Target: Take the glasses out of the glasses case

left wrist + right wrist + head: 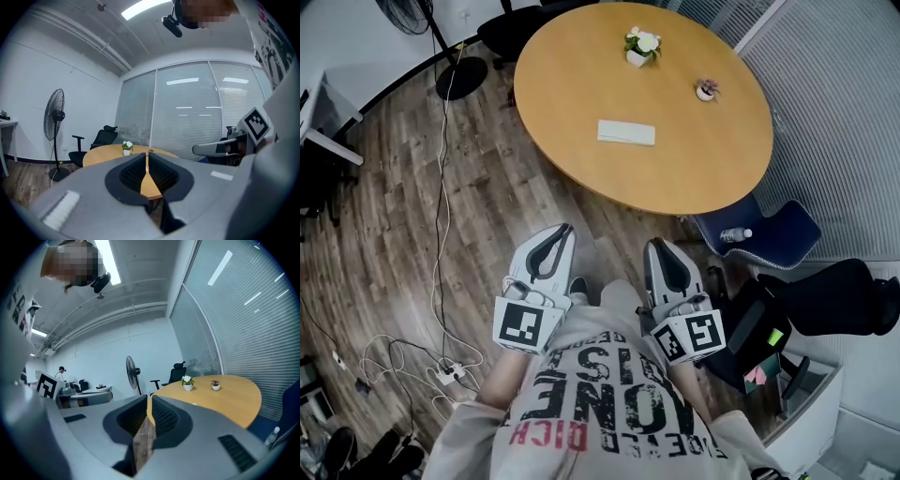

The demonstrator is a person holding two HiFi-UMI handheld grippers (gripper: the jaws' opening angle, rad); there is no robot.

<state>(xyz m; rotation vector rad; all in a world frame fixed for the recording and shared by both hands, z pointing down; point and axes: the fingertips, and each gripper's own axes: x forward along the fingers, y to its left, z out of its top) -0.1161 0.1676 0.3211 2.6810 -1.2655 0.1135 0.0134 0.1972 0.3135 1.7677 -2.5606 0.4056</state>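
**A:** Where is the glasses case?

**B:** The flat white box (626, 132) near the middle of the round counter (572, 89) is probably it. It seems closed and no glasses show, so they are presumably inside. It lies well apart from both grippers.

**A:** And the fingers?

**B:** The left gripper (565, 228) has its fingers pressed together with nothing between them. The right gripper (654, 244) is the same. Both are held in front of the person's chest, over the wooden floor (403, 216), short of the counter's edge.

**A:** Why closed and tucked in?

**B:** Likely a carrying posture. The person stands back from the counter, so there is nothing to grasp yet. Both grippers point toward the counter, which suits an approach.

**A:** Any obstacles?

**B:** The flower pot (641, 45) and the small plant (706, 90) stand farther back, apart from the case.
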